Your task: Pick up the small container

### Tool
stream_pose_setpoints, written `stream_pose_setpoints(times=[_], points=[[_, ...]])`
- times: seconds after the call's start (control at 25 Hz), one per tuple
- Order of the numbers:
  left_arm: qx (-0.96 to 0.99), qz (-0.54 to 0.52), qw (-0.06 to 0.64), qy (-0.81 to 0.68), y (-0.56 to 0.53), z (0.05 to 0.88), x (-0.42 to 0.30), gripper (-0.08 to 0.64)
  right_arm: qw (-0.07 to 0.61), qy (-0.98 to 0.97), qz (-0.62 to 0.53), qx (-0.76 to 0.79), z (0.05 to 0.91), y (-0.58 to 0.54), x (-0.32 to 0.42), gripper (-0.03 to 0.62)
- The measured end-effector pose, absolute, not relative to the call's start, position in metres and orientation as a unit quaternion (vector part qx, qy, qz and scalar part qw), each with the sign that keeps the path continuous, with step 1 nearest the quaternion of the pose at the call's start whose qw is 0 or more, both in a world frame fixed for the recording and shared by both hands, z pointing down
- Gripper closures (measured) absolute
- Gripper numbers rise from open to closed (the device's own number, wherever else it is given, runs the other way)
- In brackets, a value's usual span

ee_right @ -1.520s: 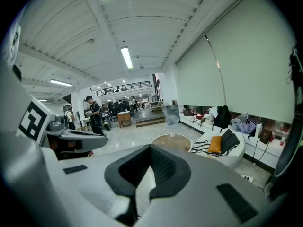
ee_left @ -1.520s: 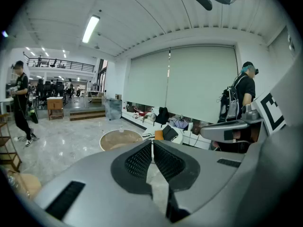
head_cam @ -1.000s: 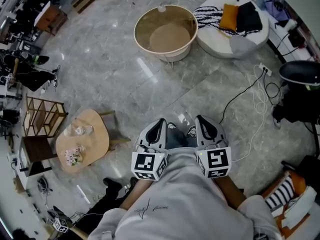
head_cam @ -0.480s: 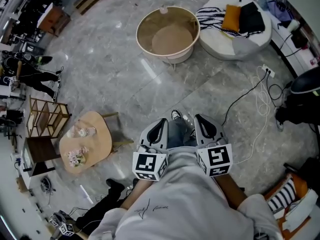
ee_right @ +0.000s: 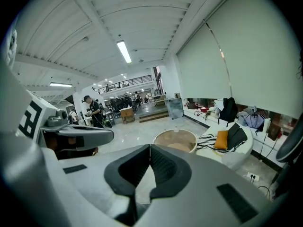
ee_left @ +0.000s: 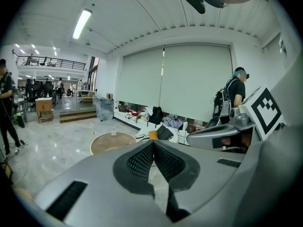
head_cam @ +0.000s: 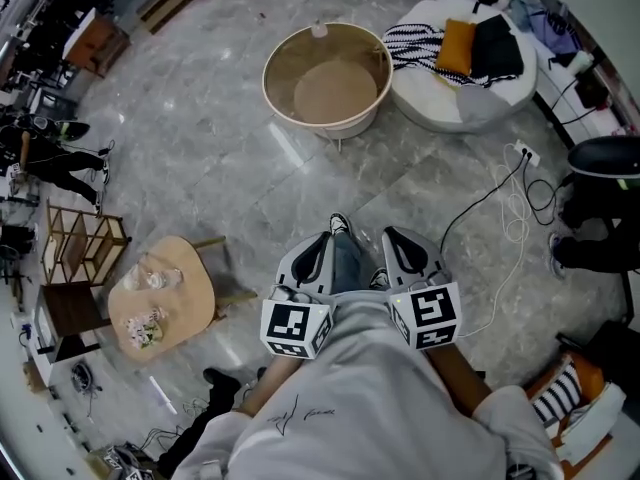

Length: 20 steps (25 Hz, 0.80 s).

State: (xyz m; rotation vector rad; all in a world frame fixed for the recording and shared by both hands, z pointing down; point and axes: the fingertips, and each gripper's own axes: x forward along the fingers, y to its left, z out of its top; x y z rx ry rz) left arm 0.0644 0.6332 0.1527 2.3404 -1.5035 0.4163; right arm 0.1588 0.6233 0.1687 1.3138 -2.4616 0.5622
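Note:
A small pale bottle-like container (head_cam: 319,30) stands on the far rim of a round beige tub-shaped table (head_cam: 272,76), far ahead of both grippers. It also shows small in the left gripper view (ee_left: 112,132) and the right gripper view (ee_right: 176,129). My left gripper (head_cam: 322,241) and right gripper (head_cam: 392,235) are held side by side at waist height, pointing toward that table. Both are shut with nothing between the jaws, as the left gripper (ee_left: 153,143) and the right gripper (ee_right: 150,147) show in their own views.
A white round pouf (head_cam: 478,101) with cushions and clothes sits right of the tub table. A small wooden side table (head_cam: 185,293) with glassware and flowers and a wooden shelf (head_cam: 82,240) are at the left. Cables (head_cam: 505,193) trail at the right. People (head_cam: 55,160) stand far left.
Both grippers have moved forward together a little as the person walks over the marble floor; a shoe now shows ahead of them. The jaws stayed shut.

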Motion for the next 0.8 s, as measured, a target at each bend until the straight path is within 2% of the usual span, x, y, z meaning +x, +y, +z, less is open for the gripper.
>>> stream_pose_setpoints(times=[0.4, 0.8], points=[[0.829, 0.128, 0.169, -0.518, 0.564, 0.143, 0.048, 0.546, 0.173, -0.87, 0.194, 0.419, 0.164, 0.566, 0.123, 0.577], [0.829, 0.113, 0.175, -0.52, 0.498, 0.135, 0.001, 0.546, 0.193, -0.87, 0.194, 0.411, 0.161, 0.502, 0.079, 0.577]])
